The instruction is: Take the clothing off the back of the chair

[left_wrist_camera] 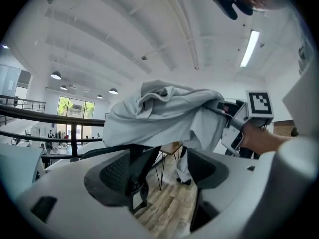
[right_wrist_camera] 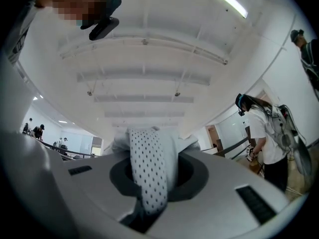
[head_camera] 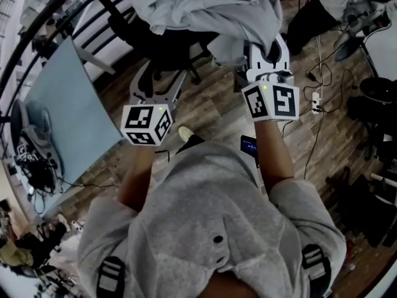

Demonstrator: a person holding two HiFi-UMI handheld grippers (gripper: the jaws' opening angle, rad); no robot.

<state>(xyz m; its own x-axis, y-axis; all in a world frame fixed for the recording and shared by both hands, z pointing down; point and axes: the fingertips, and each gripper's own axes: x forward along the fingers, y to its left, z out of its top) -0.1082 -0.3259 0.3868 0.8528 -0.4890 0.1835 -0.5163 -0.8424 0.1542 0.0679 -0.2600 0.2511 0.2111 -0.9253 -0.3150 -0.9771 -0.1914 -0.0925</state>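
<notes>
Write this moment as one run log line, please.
right gripper: jaws shut on grey garment | left gripper: jaws open, empty | grey garment: draped over chair, not yet off

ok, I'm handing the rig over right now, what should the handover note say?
Right gripper: jaws shut on a fold of the grey clothing.
Left gripper: jaws apart, empty, pointing at the chair but short of it.
Done: clothing gripped at one end.
Left: most of it still lies draped over the chair back. Lift it clear; the left gripper could probably take the other end.
</notes>
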